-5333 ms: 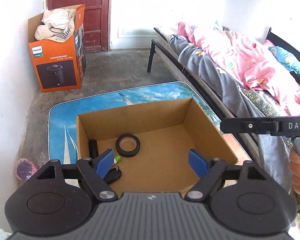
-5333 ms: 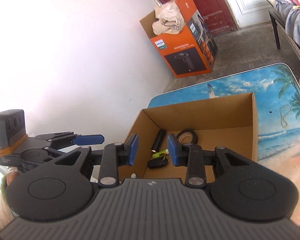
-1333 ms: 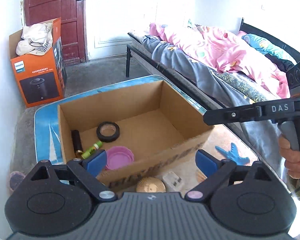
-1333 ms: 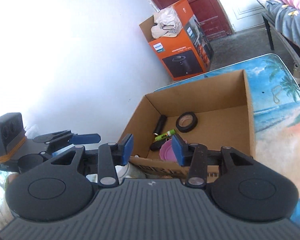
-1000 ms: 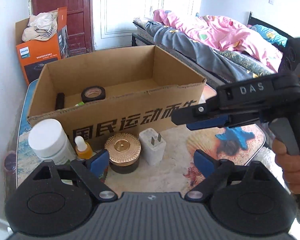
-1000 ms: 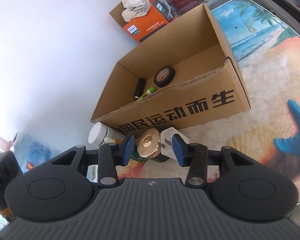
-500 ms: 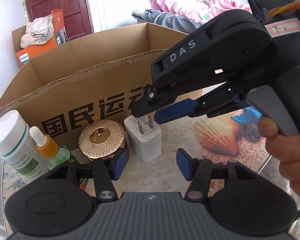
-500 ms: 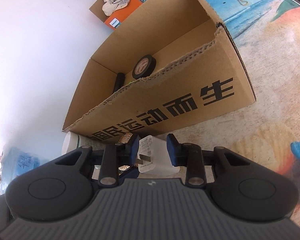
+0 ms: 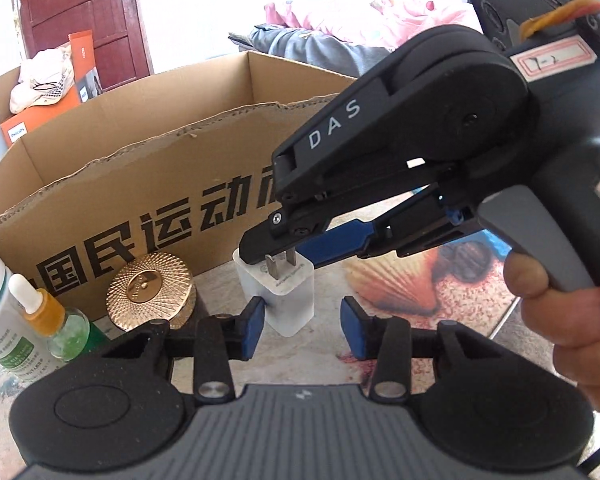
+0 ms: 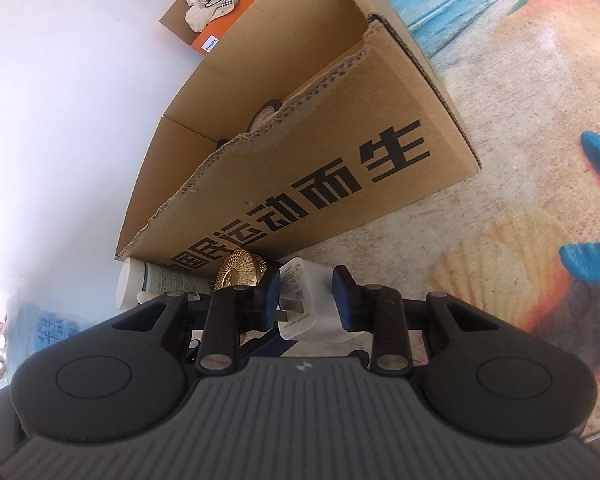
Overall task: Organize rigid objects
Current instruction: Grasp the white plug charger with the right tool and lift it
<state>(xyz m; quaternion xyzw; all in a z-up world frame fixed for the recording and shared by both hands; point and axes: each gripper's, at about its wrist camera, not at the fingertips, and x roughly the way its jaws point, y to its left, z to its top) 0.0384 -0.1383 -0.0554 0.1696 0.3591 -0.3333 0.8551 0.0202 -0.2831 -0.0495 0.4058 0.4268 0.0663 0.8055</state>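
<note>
Here the right claw point(image 10: 306, 298) pinches the white charger point(image 10: 314, 304) at lower centre; the left claw point(image 9: 302, 326), just closing, brackets it with its right pad apart. Left stands a gold-lidded jar point(image 9: 150, 290); behind, the cardboard box point(image 9: 172, 184) on the tabletop point(image 10: 500, 220).

Your left gripper point(image 9: 302, 330) points steeply down, its jaws just narrowed yet still apart. Your right gripper point(image 10: 306, 294) crosses above it, jaws nearly closed, your right hand point(image 9: 572, 304) on its trigger.
</note>
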